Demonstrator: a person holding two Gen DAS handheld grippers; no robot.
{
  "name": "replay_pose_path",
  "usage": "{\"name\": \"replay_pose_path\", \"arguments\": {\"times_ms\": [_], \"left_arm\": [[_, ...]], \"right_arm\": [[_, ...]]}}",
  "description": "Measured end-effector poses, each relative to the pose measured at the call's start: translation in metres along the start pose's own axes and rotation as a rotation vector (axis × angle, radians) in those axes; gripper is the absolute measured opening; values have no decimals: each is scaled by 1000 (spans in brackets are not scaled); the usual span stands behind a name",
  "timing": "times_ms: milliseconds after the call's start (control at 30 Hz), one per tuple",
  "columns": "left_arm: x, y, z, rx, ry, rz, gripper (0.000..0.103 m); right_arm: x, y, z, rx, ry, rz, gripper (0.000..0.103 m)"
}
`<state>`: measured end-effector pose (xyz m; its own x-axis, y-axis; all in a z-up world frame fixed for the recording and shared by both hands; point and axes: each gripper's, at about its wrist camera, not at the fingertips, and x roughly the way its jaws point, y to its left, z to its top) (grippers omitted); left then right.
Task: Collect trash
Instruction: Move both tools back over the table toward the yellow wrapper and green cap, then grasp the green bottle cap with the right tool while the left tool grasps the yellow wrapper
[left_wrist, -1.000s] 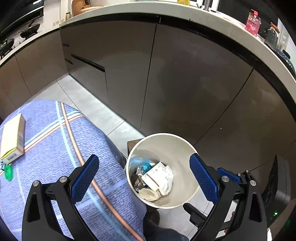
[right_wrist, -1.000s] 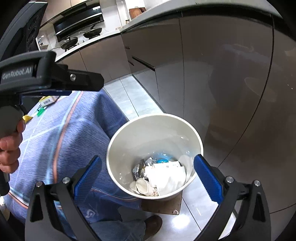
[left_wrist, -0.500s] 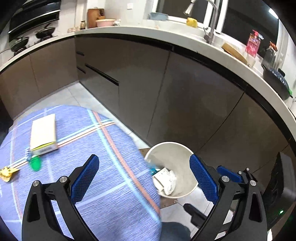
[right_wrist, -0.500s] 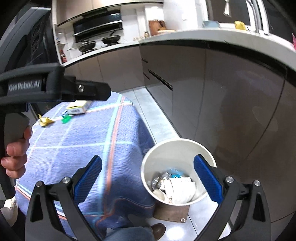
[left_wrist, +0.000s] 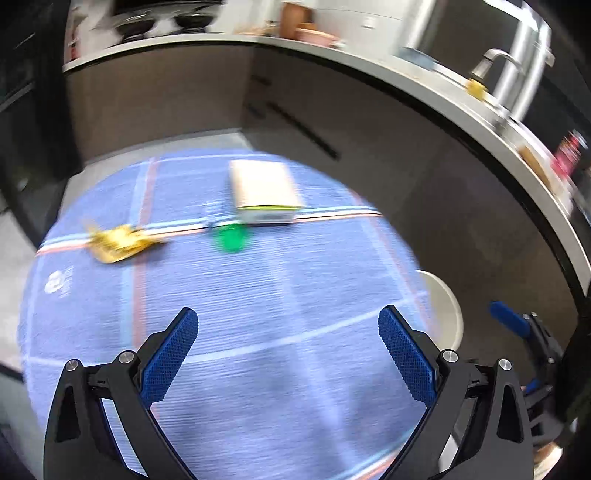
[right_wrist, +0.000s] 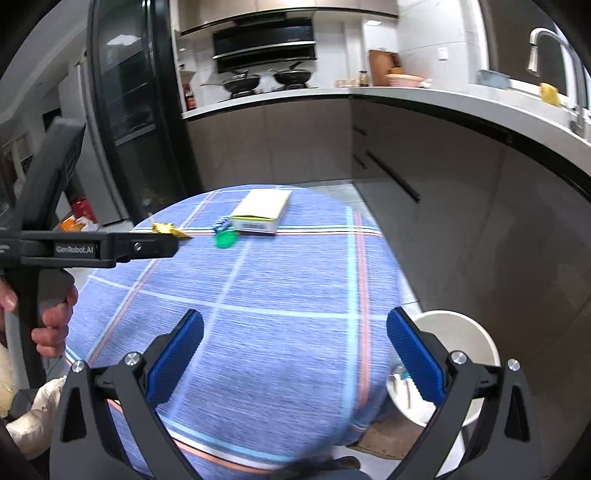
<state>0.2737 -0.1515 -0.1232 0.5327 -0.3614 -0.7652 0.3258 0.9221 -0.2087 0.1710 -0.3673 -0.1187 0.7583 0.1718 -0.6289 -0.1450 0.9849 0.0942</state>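
Our left gripper (left_wrist: 287, 334) is spread wide and holds nothing. It hangs over the near part of the round table (left_wrist: 258, 332), which has a blue checked cloth on it. Our right gripper (right_wrist: 294, 334) is spread wide too, and it is also bare. It sits over the near edge of the same table (right_wrist: 258, 295).

From the right view we see the left gripper (right_wrist: 159, 248) out on the left, with a hand (right_wrist: 51, 325) around its handle. Its fingertips are hidden there.

Farther out on the table lies the trash. A crumpled yellow wrapper (left_wrist: 118, 243) sits on the far left. A small green piece (left_wrist: 229, 240) lies in the middle, just beside a flat box (left_wrist: 264, 190) with a pale top. In the right view we see the yellow wrapper (right_wrist: 168, 229), the green piece (right_wrist: 224, 240) and the box (right_wrist: 264, 208) in the same row. Something small and blue-and-white (right_wrist: 221, 223) sits between the green piece and the box.

The white trash bin (right_wrist: 469, 339) stands on the floor to the right of the table, low down near our right gripper. There is some trash inside it. The left view is blurry, and only the rim of the bin (left_wrist: 448, 314) shows past the table edge.

Beyond the table are brown cabinets (right_wrist: 295, 147).
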Motion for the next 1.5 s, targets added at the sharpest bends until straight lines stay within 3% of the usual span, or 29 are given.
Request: {"name": "replay_pose_path", "arguments": {"times_ms": [267,433,500,633,833,1267,1300,1333,1367,1500], "left_arm": [[-22,105,-2,-119,-35,102,94],[-21,142,0,-164,-29,111,94],[-17,154,3,-167,-18,114,94],[-8,170,7,-154,6,97,93],[10,183,19,-158,31,76,93],[47,205,53,-240,27,58,93],[50,207,56,-250,29,54,93],[54,209,59,-264,33,47,92],[56,209,59,-271,38,41,88],[69,213,67,-295,67,11,80]], "right_arm": [[47,50,27,-22,65,90,99],[94,80,44,-62,127,78,78],[115,86,49,-60,155,71,74],[154,89,55,-42,209,78,61],[194,98,65,-65,251,80,56],[233,108,79,-82,255,16,55],[235,109,79,-84,249,11,51],[235,109,79,-84,245,2,40],[236,108,79,-86,236,-11,37],[235,110,78,-96,234,2,36]]}}
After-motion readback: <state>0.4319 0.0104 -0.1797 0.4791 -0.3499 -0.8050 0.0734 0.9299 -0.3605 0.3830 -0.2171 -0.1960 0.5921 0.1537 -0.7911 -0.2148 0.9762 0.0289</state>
